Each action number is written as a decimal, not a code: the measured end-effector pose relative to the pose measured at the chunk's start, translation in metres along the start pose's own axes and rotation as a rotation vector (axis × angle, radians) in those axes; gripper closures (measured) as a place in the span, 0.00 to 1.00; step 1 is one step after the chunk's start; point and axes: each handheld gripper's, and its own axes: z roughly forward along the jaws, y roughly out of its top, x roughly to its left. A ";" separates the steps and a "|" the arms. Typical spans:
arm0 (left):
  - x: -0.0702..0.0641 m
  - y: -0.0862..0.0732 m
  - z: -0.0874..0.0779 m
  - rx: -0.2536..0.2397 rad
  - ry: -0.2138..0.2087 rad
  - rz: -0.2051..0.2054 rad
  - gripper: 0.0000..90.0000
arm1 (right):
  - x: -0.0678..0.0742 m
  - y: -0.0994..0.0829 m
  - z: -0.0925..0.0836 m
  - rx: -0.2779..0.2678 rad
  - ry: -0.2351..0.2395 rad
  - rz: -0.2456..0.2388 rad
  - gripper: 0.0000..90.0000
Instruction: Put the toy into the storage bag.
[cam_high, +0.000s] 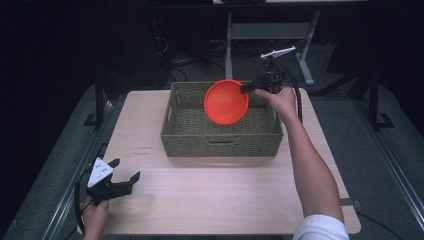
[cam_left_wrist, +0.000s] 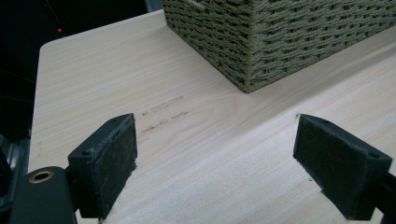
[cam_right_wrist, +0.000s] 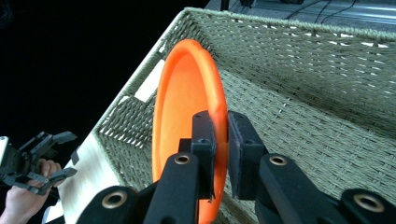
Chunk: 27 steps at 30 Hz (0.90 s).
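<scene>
An orange plate (cam_high: 226, 101) hangs tilted on edge over the woven basket (cam_high: 220, 139), held by its rim. My right gripper (cam_high: 248, 88) is shut on that rim at the basket's far right. In the right gripper view the plate (cam_right_wrist: 184, 107) stands edge-on between the black pads (cam_right_wrist: 243, 149), with the basket's inside (cam_right_wrist: 317, 93) below it. My left gripper (cam_high: 125, 170) rests near the table's front left corner, open, with nothing between its jaws. The left gripper view has its pads (cam_left_wrist: 109, 156) wide apart over bare wood, the basket's corner (cam_left_wrist: 252, 70) ahead.
The light wooden table (cam_high: 210, 195) has free room in front of the basket. Dark floor, cables and a grey desk frame (cam_high: 270, 35) lie beyond the table's far edge. The person's right forearm (cam_high: 310, 165) crosses the table's right side.
</scene>
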 end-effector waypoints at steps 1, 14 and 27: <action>0.000 0.000 0.000 0.001 0.003 0.002 0.14 | -0.001 0.000 0.001 0.000 -0.002 0.000 0.91; 0.000 -0.001 -0.002 0.001 0.005 -0.002 0.14 | -0.006 -0.004 0.023 0.022 -0.033 0.030 0.90; 0.000 0.000 -0.002 -0.003 0.005 0.003 0.14 | -0.014 -0.015 0.035 0.066 -0.087 0.032 0.90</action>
